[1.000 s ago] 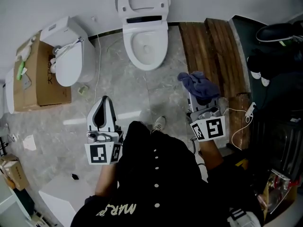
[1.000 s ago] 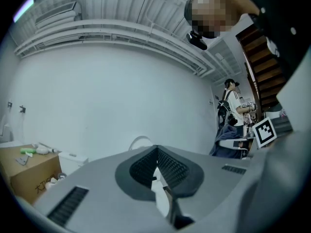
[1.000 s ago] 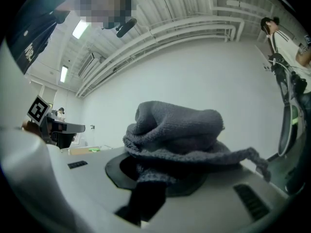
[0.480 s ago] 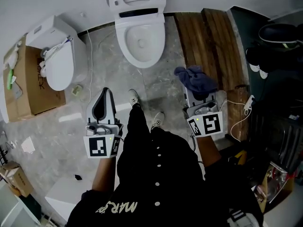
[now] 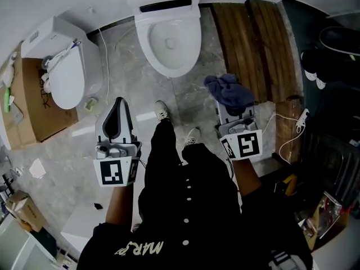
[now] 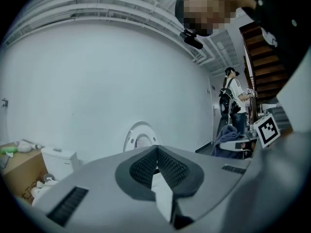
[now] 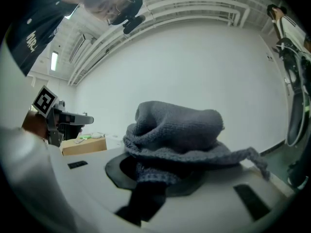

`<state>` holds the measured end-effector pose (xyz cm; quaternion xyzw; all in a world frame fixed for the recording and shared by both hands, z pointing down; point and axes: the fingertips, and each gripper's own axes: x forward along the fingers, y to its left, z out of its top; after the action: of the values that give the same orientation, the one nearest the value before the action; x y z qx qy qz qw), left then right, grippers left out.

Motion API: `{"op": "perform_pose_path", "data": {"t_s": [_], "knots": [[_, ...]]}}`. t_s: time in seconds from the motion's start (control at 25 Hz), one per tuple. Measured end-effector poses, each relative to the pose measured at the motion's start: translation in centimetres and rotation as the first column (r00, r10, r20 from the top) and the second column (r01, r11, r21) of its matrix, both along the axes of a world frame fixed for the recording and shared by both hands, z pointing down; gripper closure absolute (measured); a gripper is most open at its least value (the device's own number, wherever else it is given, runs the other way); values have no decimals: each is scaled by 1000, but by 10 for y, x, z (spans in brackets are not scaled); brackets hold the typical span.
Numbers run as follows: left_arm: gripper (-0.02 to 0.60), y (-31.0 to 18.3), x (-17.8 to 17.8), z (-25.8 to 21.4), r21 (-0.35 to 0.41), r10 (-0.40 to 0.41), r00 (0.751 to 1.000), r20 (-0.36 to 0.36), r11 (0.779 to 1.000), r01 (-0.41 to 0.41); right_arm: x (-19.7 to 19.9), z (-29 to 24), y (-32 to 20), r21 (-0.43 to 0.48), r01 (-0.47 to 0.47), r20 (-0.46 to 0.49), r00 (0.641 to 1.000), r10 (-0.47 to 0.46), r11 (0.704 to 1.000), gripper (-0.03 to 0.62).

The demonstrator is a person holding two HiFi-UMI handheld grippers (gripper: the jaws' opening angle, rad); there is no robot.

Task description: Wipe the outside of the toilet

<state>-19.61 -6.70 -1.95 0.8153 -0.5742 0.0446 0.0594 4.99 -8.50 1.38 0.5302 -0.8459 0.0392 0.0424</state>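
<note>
Grey stone floor (image 5: 121,77): white toilet (image 5: 169,44) at the far wall, another toilet (image 5: 64,75) and brown box (image 5: 34,103) left, wood planks (image 5: 253,49) right.

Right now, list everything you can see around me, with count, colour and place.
toilet: one, white, lid up, top centre by the wall
second toilet: one, white, lid down, left
box: one, brown cardboard, far left beside the second toilet
planks: two, dark brown wood, right of the toilet
cable: one, white, on the floor at right
cloth: one, blue-grey, bunched in the right gripper
shoes: two, pale, on the floor at centre
left gripper: one, grey, jaws together, holding nothing, lower left
right gripper: one, grey, jaws closed on the cloth, right of centre
</note>
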Motion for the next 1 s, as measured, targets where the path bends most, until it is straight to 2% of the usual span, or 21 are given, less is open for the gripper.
{"op": "perform_pose_path", "data": {"t_s": [0.6, 1.0], "knots": [[575, -38, 3, 154, 1, 26, 999, 32, 1000, -26, 2, 166, -27, -10, 23, -8, 1000, -24, 1000, 494], [575, -62, 2, 261, 22, 5, 997, 76, 1000, -7, -6, 287, -42, -34, 29, 20, 999, -28, 999, 493]]}}
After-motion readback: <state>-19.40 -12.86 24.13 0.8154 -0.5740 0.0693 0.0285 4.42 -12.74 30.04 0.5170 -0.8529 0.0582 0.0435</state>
